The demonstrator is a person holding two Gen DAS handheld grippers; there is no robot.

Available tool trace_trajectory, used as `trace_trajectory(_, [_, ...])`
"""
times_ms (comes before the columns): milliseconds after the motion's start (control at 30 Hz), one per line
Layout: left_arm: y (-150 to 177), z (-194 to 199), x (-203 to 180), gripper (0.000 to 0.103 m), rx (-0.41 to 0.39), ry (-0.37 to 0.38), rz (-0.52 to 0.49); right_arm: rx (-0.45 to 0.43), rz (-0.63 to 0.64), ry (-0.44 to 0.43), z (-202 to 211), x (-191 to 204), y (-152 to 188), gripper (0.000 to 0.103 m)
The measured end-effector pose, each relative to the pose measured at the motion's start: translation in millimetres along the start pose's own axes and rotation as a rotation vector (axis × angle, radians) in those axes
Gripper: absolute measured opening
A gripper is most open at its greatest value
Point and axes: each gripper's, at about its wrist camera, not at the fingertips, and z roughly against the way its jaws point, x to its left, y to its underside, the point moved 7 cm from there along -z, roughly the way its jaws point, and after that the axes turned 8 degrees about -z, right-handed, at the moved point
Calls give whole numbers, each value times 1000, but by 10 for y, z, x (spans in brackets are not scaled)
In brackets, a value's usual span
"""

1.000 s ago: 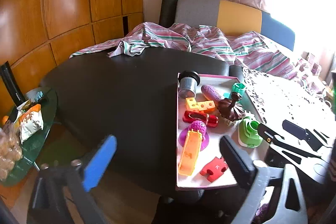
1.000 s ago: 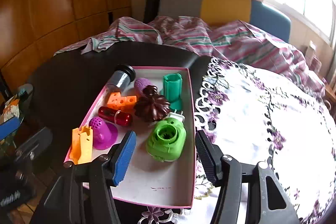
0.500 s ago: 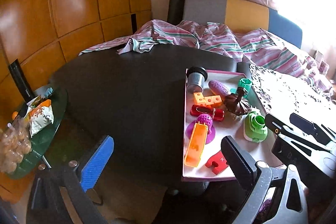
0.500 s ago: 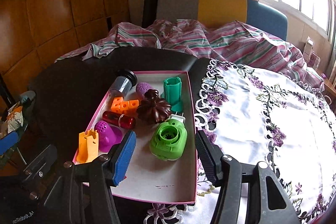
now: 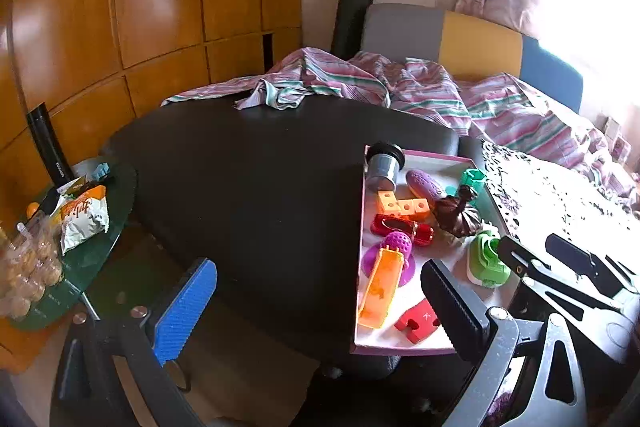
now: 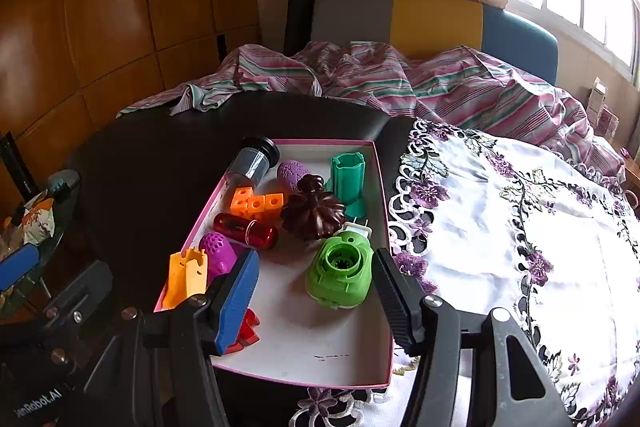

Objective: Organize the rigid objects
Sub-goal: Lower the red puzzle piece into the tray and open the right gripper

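Open left tool [image 5: 320, 301], pink tray [image 5: 362, 227] (toys inside), black table [image 5: 256, 171]

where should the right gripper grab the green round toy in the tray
Grip the green round toy across its rounded sides, coming from the tray's near, bare end. It lies just ahead of the open right gripper, and the brown piece crowds its far side.
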Motion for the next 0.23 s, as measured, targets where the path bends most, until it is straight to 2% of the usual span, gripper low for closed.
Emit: trace_trajectory(233, [6, -31, 16, 103, 12, 6, 3, -2, 1, -16, -6, 10, 0, 59])
